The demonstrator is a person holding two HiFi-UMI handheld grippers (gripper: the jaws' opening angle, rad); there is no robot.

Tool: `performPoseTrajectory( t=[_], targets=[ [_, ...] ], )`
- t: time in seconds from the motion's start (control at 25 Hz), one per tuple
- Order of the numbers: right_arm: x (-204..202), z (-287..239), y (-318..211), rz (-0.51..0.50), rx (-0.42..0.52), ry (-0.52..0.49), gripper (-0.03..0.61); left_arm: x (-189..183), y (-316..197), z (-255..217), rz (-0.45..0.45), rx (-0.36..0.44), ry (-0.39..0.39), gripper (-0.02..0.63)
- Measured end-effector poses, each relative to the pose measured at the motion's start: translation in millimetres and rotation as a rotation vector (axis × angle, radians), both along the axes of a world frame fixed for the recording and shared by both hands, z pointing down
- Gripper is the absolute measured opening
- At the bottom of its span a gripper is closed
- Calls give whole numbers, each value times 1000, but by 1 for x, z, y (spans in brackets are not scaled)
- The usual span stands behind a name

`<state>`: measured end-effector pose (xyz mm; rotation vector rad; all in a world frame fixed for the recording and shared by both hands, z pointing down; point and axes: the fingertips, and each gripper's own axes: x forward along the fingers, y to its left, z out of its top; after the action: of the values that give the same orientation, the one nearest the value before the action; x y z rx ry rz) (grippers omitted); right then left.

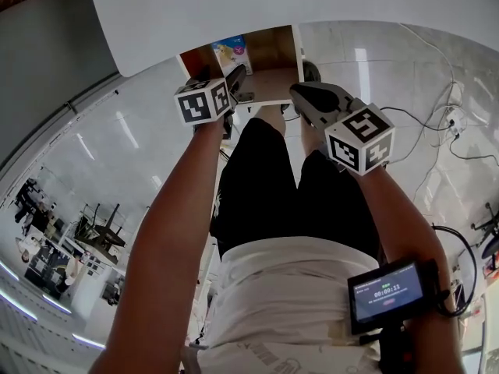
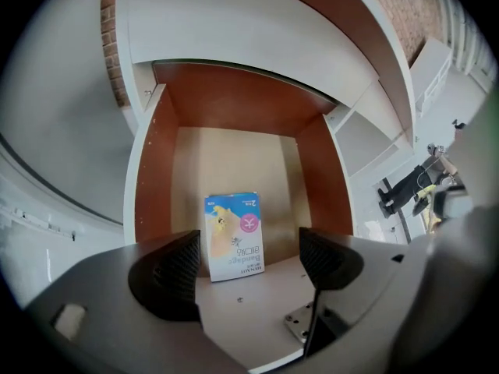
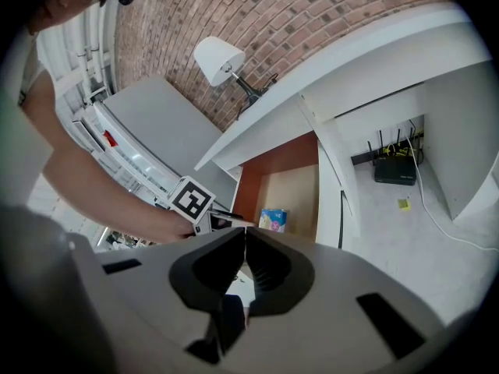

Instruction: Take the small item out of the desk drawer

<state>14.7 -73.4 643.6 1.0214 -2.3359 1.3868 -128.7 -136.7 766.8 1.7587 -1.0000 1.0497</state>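
Drawer (image 1: 269, 57) first: in the head view it stands open under the white desktop (image 1: 327, 2), just above the person's knees (image 1: 261, 142), with the small box (image 1: 232, 53) on its floor toward the left wall. The left gripper (image 1: 236, 80) hangs over the drawer's front edge, and the right gripper (image 1: 306, 96) is near it, by the drawer's right corner. In the left gripper view the jaws are spread wide with nothing between them. They frame the box, which sits just beyond the tips, untouched (lined up that way, I'd judge, so a reach in can close straight onto it). The brown side walls leave little room either side, and the claw must clear the front edge. In the right gripper view the jaws are pressed together on nothing, off to the side where they block nothing. A lamp (image 3: 218, 57) sits on the desk against the brick wall (image 3: 312, 14), and a black box with cables (image 3: 398, 170) rests on the floor underneath.
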Motion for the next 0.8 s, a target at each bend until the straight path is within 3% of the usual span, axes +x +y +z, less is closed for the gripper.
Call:
performPoseTrajectory(
  t=[0.8],
  targets=[
    [2, 17, 14, -20, -25, 0, 6, 8, -34, 39, -26, -21, -20, 376]
  ],
)
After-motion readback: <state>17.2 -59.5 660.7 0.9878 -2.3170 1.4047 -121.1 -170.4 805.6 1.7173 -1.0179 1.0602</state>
